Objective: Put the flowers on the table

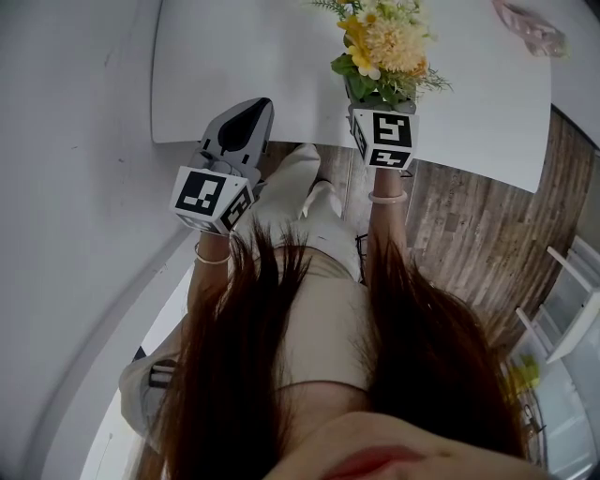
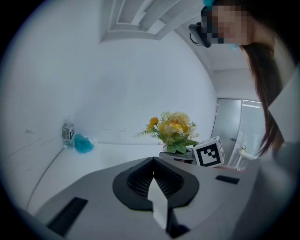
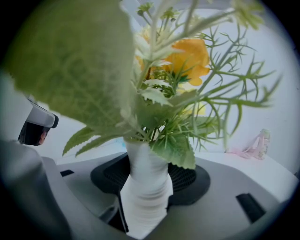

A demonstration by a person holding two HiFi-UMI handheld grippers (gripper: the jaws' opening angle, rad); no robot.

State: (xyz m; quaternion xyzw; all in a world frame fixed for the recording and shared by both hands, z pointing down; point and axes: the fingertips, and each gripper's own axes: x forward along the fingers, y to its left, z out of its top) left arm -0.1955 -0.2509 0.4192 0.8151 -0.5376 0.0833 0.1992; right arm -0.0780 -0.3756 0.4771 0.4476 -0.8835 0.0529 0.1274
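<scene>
The bench (image 1: 234, 56) is a smooth white slab with a rounded corner. It runs up to a plain white wall on the person's left, and a floor (image 1: 469, 225) of grey-brown wooden planks lies under its near edge. A crumpled pink thing (image 1: 530, 26) lies at the bench's far right, well apart from everything else. In the left gripper view, a small clear bottle (image 2: 68, 132) stands far off by the wall, with a fluffy blue lump (image 2: 83, 143) just beside it. Nothing lies on the bench near the flowers.

The flowers (image 1: 389, 42) are a bushy bunch of yellow and cream blooms, with broad soft-veined leaves and thin feathery green sprigs. They stand upright in a white vase (image 3: 146, 187) with a ribbed, waisted neck. The right tongs (image 3: 145, 197) are closed on that neck, one jaw on each side of it, and the leaves block most of that view. In the head view the bunch sits above the near part of the bench, just past its front edge. Whether the vase base touches the bench cannot be told.

The left tongs (image 2: 153, 174) are pressed together with nothing between them. They are held over the bench edge, beside and apart from the flowers.
</scene>
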